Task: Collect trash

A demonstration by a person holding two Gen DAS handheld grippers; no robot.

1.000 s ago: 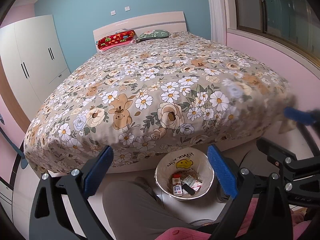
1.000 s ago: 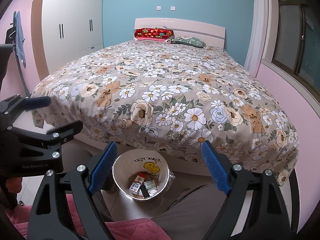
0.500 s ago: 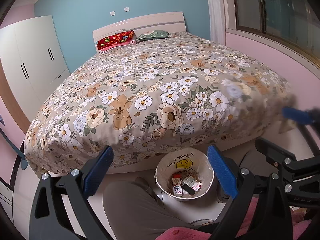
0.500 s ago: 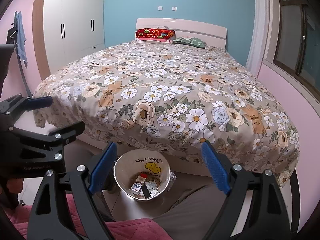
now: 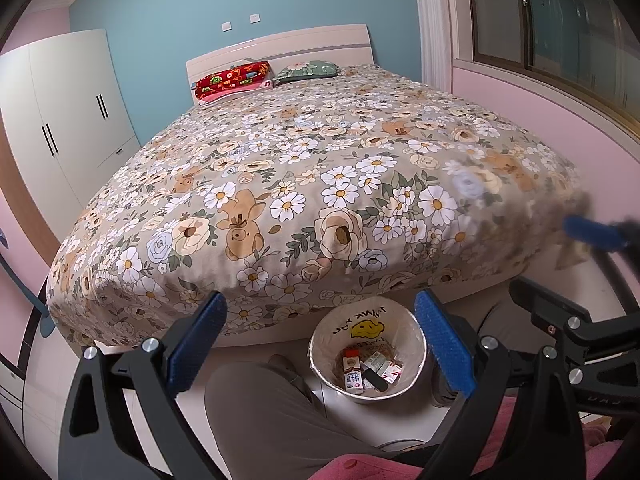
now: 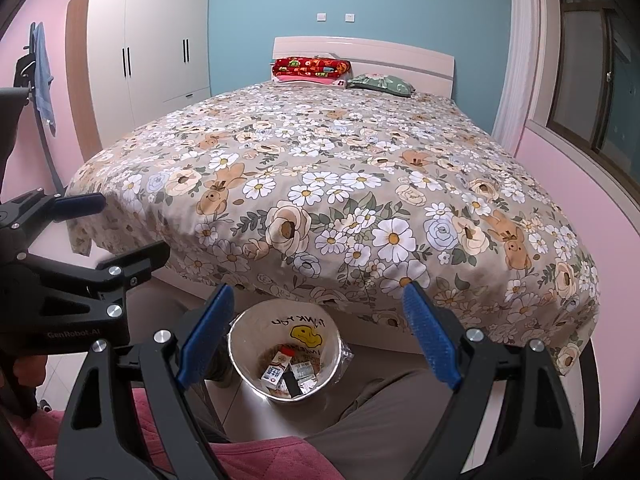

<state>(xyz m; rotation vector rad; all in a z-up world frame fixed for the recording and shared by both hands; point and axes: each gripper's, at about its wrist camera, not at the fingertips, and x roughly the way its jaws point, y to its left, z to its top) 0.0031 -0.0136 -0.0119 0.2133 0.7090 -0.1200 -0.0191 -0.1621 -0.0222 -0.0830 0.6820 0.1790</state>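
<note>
A small round trash bin lined with a bag that bears a yellow smiley stands on the floor at the foot of the bed. Inside lie a small carton, some wrappers and a dark stick. My left gripper hangs above and in front of the bin, open, with nothing between its blue pads. My right gripper is likewise open and empty above the bin. Each gripper shows at the side edge of the other's view.
A wide bed with a floral cover fills the middle, with a red folded blanket and a green pillow at the headboard. A white wardrobe stands at the left. The person's grey-trousered legs flank the bin.
</note>
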